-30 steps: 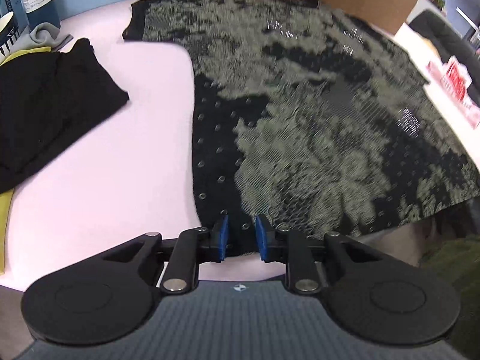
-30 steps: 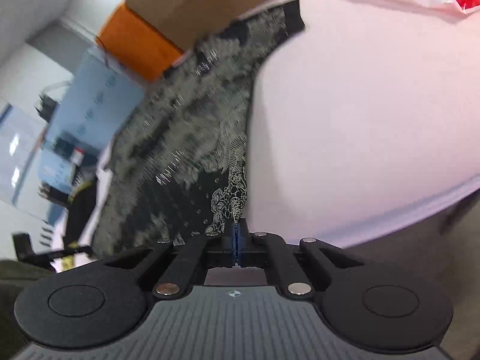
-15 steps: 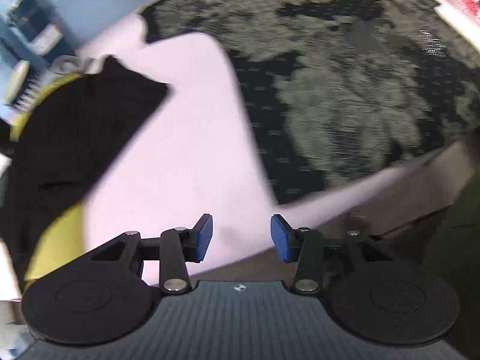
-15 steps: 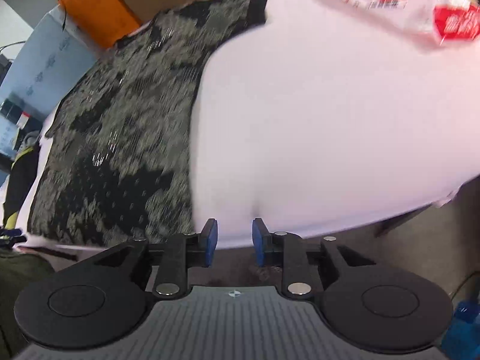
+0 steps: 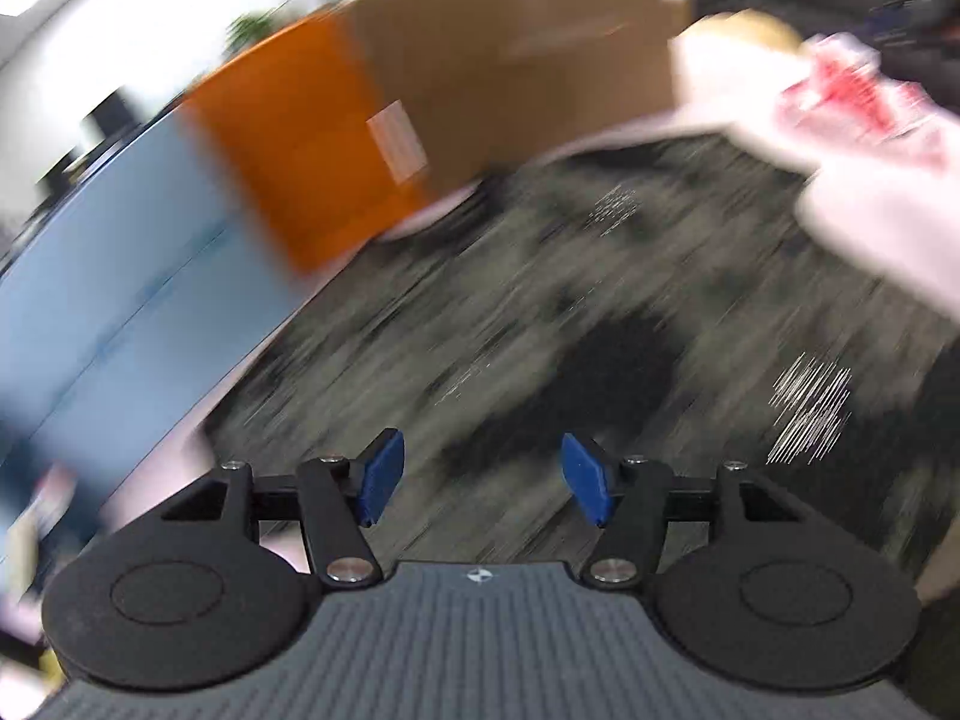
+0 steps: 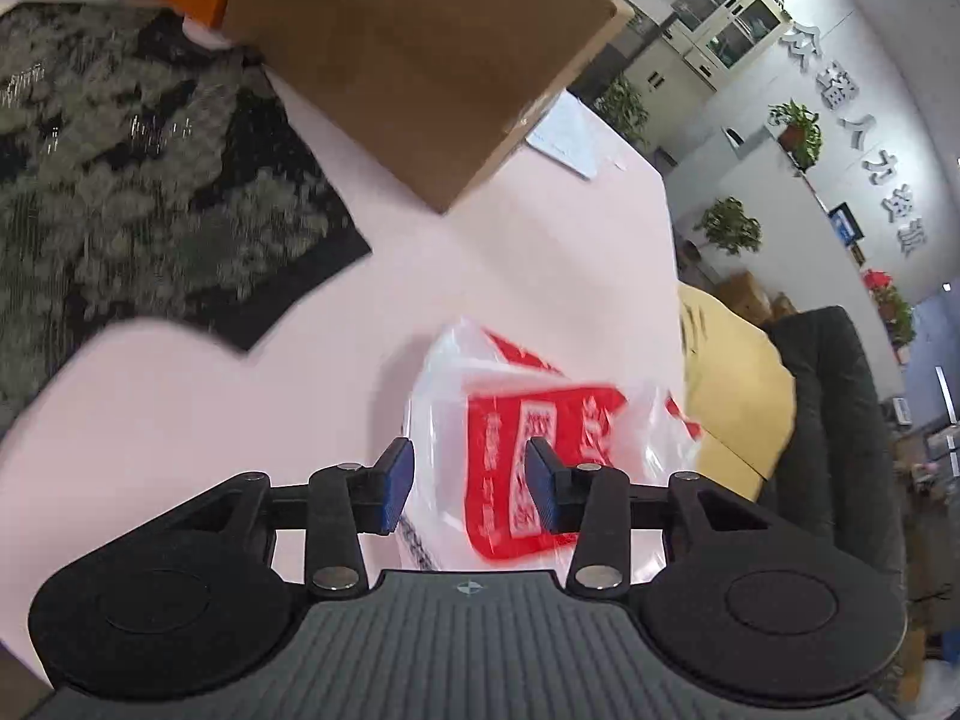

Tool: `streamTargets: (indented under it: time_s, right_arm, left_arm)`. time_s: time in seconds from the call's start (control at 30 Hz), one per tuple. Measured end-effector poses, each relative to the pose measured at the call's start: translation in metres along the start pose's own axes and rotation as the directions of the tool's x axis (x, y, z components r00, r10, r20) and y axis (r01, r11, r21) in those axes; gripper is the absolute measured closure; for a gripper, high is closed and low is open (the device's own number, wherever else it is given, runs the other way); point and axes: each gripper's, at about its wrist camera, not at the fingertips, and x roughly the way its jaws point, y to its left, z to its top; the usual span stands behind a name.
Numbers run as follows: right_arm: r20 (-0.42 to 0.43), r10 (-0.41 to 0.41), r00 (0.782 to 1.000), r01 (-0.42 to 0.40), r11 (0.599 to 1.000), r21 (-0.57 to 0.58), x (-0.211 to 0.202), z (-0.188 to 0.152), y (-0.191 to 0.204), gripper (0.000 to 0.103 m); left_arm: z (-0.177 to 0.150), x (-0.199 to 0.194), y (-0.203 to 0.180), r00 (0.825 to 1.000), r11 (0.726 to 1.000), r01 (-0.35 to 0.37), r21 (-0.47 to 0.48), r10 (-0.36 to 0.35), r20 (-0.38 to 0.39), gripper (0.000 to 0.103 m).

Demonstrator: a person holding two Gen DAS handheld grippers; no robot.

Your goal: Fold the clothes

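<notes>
Both wide, holding nothing: left gripper [image 5: 480, 483] over spread shirt [image 5: 600, 324], right gripper [image 6: 468, 486] over plastic bag [image 6: 540, 420]. Better pinching a sleeve edge at 10 o'clock, hems kept aligned.

Wall sign [image 6: 852, 138] reading 众蹈人力资源, red-printed plastic bag [image 6: 540, 450] illegible

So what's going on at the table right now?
A person is folding clothes with two handheld grippers. A patterned black-and-grey shirt lies spread on the pink table. Both grippers are open and hold nothing: the left gripper hangs over the shirt, in a blurred view, and the right gripper is over a red-and-white plastic bag beside a cardboard box.
</notes>
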Motion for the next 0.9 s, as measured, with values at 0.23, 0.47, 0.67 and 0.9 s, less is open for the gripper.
streamTargets:
  time_s: [0.23,0.47,0.67,0.9]
  right_arm:
    - [0.188,0.376,0.907,-0.418,0.857,0.302,0.133,0.037,-0.032,0.064]
    - [0.191,0.423,0.886,-0.461,0.848,0.26,0.209,0.059,-0.017,0.044]
    - [0.175,0.439,0.881,-0.467,0.866,0.179,0.223,0.066,-0.002,0.047]
    - [0.124,0.346,0.93,-0.359,0.928,0.098,0.227,0.074,0.02,0.097]
  left_arm:
    - [0.081,0.092,-0.137,0.987,0.987,0.16,0.011,-0.16,0.005,0.048]
    - [0.098,0.147,-0.186,0.976,0.977,0.198,-0.075,-0.204,-0.076,0.048]
    - [0.095,0.159,-0.202,0.96,0.96,0.26,-0.102,-0.269,-0.082,0.048]
    - [0.098,0.156,-0.219,0.944,0.945,0.313,-0.09,-0.32,-0.079,0.041]
